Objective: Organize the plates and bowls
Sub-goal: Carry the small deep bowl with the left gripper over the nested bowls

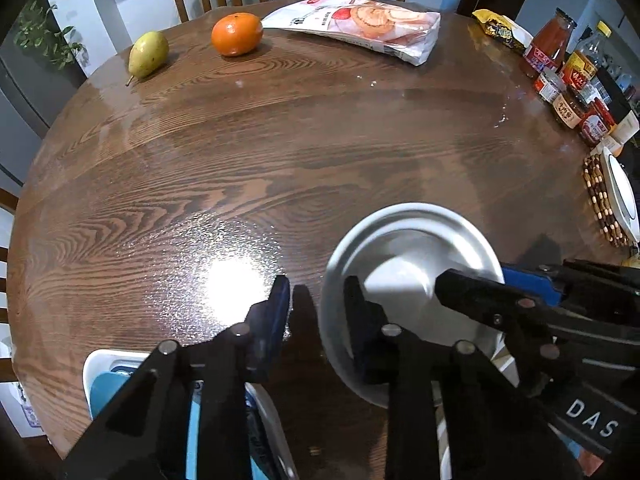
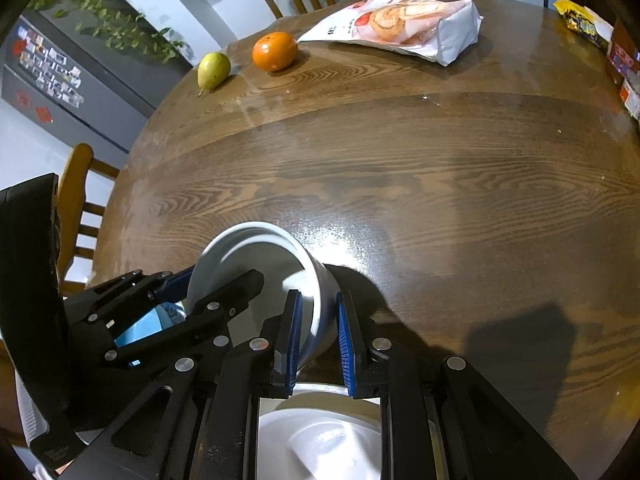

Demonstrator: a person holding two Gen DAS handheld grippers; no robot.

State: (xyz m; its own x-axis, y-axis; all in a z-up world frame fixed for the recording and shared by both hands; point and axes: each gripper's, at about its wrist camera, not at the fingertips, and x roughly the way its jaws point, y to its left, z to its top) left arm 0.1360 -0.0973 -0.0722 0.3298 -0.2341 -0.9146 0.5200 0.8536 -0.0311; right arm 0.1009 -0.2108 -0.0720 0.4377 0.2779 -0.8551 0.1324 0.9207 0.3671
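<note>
A white bowl (image 1: pixel 404 256) (image 2: pixel 256 252) hangs tilted over the near part of the round wooden table (image 1: pixel 248 184). My right gripper (image 2: pixel 319 336) (image 1: pixel 474 278) is shut on the bowl's wall, one blue pad inside and one outside. My left gripper (image 1: pixel 316 300) (image 2: pixel 220 276) straddles the opposite rim. Its right finger sits inside the bowl and its left finger (image 1: pixel 278 308) outside, with a dark gap still showing between that pad and the rim. Another white dish (image 2: pixel 320 440) lies directly below the right gripper.
A white rack (image 1: pixel 94 364) with a blue plate (image 1: pixel 100 396) stands at the near left edge. A white plate (image 1: pixel 622 196) on a beaded mat and several sauce jars (image 1: pixel 568 108) line the right side. A pear (image 1: pixel 148 54), an orange (image 1: pixel 237 34) and a snack bag (image 1: pixel 360 24) lie at the far side.
</note>
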